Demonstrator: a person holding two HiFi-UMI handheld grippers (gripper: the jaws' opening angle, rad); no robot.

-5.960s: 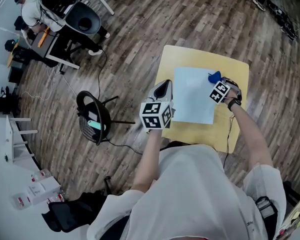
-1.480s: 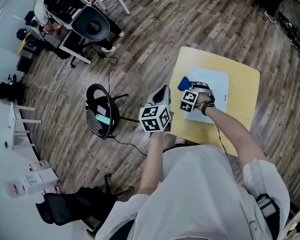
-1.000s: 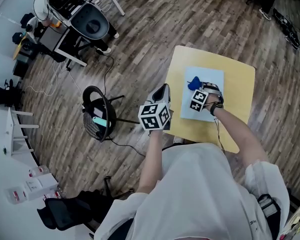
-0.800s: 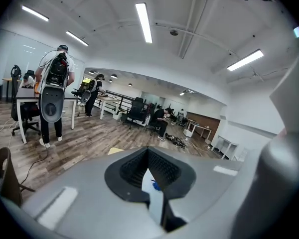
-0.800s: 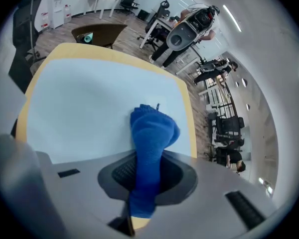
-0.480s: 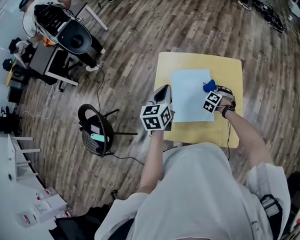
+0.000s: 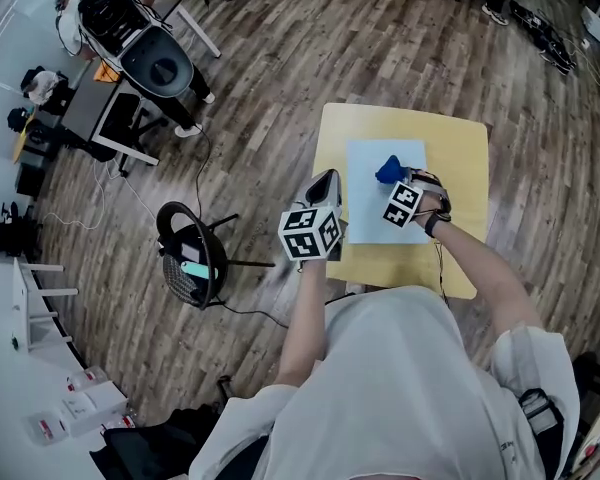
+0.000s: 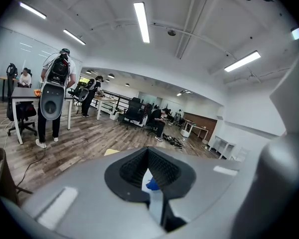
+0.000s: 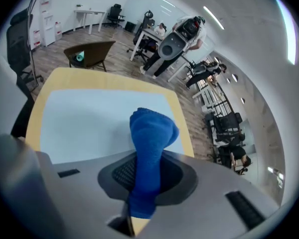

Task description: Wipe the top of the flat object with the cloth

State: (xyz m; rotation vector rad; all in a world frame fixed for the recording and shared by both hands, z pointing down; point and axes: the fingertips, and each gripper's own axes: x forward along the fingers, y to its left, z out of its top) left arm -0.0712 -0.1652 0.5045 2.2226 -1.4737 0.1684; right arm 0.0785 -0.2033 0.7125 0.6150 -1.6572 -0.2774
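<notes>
R gripper [image 7: 394, 182] is clamped on the blue cloth [image 7: 388, 169]; R gripper view shows the cloth wadded betw the jaws w/ a rounded end poking out past them. That end sits over the far half of the sheet [image 7: 365, 208], roughly mid-width, maybe a bit right of the sheet's centre line. Looks pressed onto the sheet, since the end is bunched, but actual contact can't be confirmed from these views. The sheet is the pale blue flat object lying flat on the yellow table [image 7: 465, 258], w/ table showing all round the sheet's edges. Its long axis runs near-to-far from the person, so the R gripper is lined up approx along the sheet's length, jaws pointing toward the sheet's far edge. Key relation for the next stroke: most of the sheet not under the cloth lies on the near side & to the left of the cloth, so I'd judge a pull back along the sheet's long axis, or a sweep toward the sheet's left edge, is what's called for. L gripper [image 7: 326, 182] hangs off the sheet's left edge, jaws drawn to a thin slit w/ nothing betw them; through the slit the sheet & cloth show beyond. It's close to the sheet but has no cloth, so the wiping falls to the R one
</notes>
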